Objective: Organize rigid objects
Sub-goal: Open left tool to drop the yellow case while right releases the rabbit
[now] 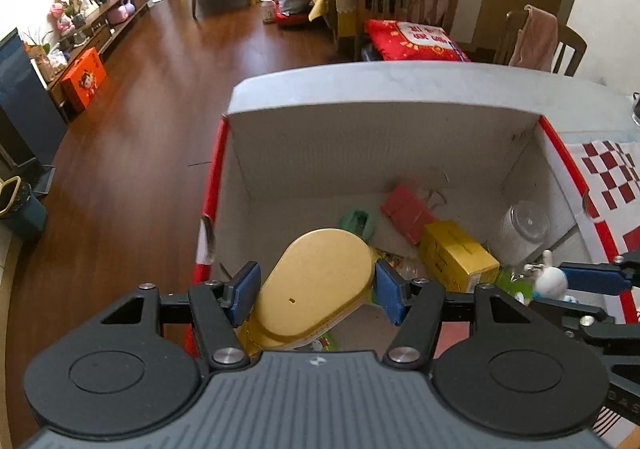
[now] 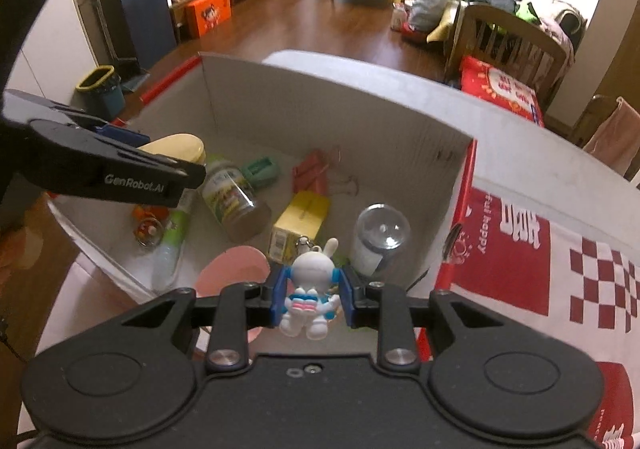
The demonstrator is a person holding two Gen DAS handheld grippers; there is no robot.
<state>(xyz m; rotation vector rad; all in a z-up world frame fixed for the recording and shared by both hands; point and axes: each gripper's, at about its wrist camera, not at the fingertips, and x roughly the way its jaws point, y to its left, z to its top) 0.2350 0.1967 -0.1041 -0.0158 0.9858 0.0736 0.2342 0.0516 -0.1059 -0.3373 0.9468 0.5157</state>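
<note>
Box (image 1: pixel 384 153): open white cardboard carton with red outer sides, on a table beside a red-and-white checked cloth (image 1: pixel 612 169); all places below are given relative to it. Left gripper (image 1: pixel 316 289): above the box's near left part, blue pads pressing both sides of a gold-lidded jar (image 1: pixel 320 281), which hangs tilted over the interior. Right gripper (image 2: pixel 312 295): over the near right rim, closed on a white rabbit figure (image 2: pixel 308 289) with blue ear pieces and a keyring on top. Contents on the box floor: yellow carton (image 2: pixel 300 223) at centre; clear round tub (image 2: pixel 380 241) lying by the right wall; labelled jar (image 2: pixel 232 199) on its side, left of centre; green piece (image 2: pixel 262 169) and red clips (image 2: pixel 312 173) toward the far wall; green-and-white tube (image 2: pixel 172 245) along the left wall, small orange item (image 2: pixel 148 223) beside it. Pink disc (image 2: pixel 234 269): at the near edge, partly hidden by the right gripper.
</note>
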